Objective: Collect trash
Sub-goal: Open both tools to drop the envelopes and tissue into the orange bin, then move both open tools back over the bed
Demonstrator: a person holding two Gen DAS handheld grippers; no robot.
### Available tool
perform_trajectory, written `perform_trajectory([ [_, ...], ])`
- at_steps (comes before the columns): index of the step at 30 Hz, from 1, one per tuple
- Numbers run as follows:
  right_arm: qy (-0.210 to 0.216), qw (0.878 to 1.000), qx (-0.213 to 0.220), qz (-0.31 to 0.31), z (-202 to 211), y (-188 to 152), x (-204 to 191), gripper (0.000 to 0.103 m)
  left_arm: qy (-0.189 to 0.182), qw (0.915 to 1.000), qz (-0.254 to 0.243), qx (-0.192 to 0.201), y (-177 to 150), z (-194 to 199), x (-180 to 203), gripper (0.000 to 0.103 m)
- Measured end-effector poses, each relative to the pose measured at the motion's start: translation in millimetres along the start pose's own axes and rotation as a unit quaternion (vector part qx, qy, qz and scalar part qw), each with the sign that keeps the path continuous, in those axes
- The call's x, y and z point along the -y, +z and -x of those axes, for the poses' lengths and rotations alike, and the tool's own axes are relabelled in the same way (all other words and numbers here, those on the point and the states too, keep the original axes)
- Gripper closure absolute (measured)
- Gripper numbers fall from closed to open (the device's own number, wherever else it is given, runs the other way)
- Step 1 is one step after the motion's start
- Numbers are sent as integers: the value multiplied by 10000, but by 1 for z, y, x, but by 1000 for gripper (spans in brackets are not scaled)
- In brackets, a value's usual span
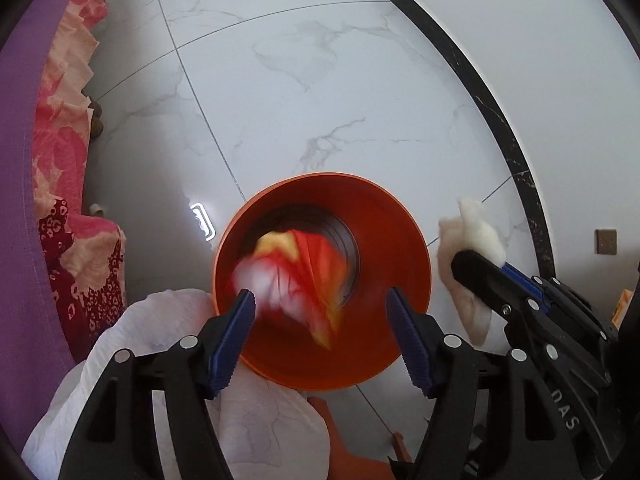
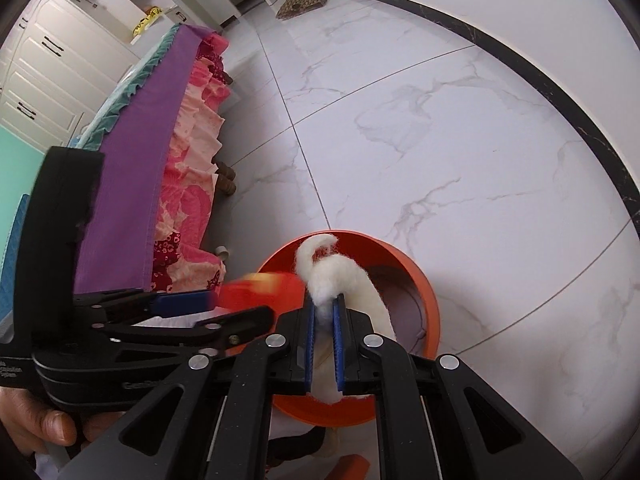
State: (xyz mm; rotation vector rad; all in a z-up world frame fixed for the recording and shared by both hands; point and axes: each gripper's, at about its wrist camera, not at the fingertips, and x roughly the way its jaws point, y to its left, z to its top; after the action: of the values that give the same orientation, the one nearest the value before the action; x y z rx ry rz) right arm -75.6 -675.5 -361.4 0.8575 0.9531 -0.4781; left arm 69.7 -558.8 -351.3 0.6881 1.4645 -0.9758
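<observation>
Over an orange bin (image 1: 320,368) standing on a white marble-tiled floor (image 1: 320,100), the left gripper (image 1: 322,320) hangs with its jaws spread wide, nothing pressed between the pads, while a red, yellow and white wrapper (image 1: 296,280), blurred, sits within the bin's mouth just ahead of them, seemingly dropping. Beside it, the right gripper (image 2: 325,316) pinches a wad of white cotton stuffing (image 2: 326,270) tight between its blue pads, held over the bin's rim (image 2: 348,236). A bed with a purple sheet (image 2: 132,184) and floral skirt borders the floor. The job now looks like emptying the second load: the wad is best carried over the middle of the opening before the pads part, since fluffy fibres may cling to the ribbed pads or drift outside the rim.
</observation>
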Motion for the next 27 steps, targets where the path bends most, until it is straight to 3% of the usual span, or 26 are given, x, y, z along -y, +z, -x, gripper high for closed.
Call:
perform_trajectory([
  [3, 18, 9999, -145, 17, -9, 2, -1, 92, 105, 9998, 134, 114, 0, 5, -6, 33],
  [5, 29, 9995, -308, -18, -19, 1, -1, 90, 250, 9990, 283, 239, 0, 10, -12, 24],
  [7, 72, 9994, -342, -57, -23, 0, -3, 84, 334, 9978, 450, 353, 0, 15, -18, 23],
  [9, 29, 9994, -344, -29, -25, 0, -5, 70, 264, 9971, 632, 325, 1, 17, -24, 23],
  [10, 63, 9994, -338, -30, -24, 0, -7, 55, 295, 9967, 686, 318, 1, 17, -26, 23],
  [11, 78, 9995, -317, -27, -24, -1, -8, 47, 325, 9963, 724, 330, 1, 18, -27, 23],
  [19, 180, 9994, -267, 121, -11, -1, -18, 47, 492, 9945, 777, 492, -3, 35, -31, 23],
  [23, 215, 9995, -126, 217, 8, 0, -30, 47, 435, 9919, 907, 781, -10, 59, -36, 23],
  [27, 369, 9974, 262, 561, 49, 1, -61, 47, 536, 9845, 807, 1462, -30, 110, -35, 22],
])
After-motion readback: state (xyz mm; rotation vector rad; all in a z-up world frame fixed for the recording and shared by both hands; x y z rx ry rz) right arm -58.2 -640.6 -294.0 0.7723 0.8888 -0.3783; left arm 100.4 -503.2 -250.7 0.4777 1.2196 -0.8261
